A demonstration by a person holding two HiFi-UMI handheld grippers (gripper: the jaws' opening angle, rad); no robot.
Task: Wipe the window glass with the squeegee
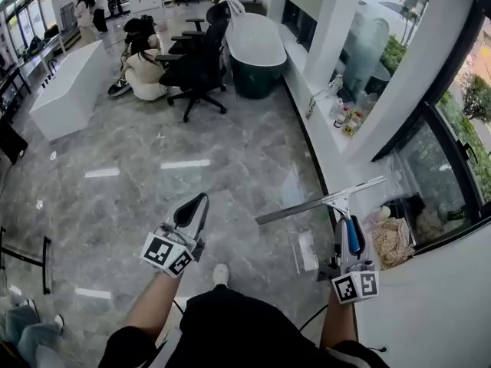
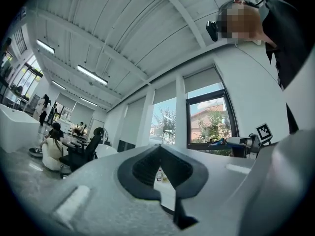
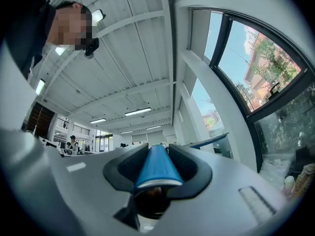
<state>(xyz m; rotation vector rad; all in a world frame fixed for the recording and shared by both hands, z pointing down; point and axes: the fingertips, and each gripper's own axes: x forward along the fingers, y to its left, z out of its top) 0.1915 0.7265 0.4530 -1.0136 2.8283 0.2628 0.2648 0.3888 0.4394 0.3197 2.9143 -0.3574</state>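
My right gripper point(image 1: 349, 245) is shut on the blue handle of the squeegee point(image 1: 352, 236), held upright in front of me. Its long metal blade point(image 1: 322, 200) lies crosswise above the handle, a little short of the dark-framed window glass point(image 1: 437, 156) on the right. In the right gripper view the blue handle point(image 3: 156, 168) fills the jaws of the right gripper point(image 3: 156, 154), and the blade point(image 3: 209, 140) pokes out toward the window point(image 3: 256, 58). My left gripper point(image 1: 193, 211) hangs at lower left over the floor, shut with nothing in it. The left gripper point(image 2: 158, 154) shows its pads meeting.
A white sill point(image 1: 326, 140) runs below the window with small bottles point(image 1: 345, 117) and a bag with clutter point(image 1: 393, 240) on it. Black office chairs point(image 1: 201, 67), a dark green tub point(image 1: 257, 52), a crouching person point(image 1: 142, 73) and a white counter point(image 1: 69, 90) stand further off.
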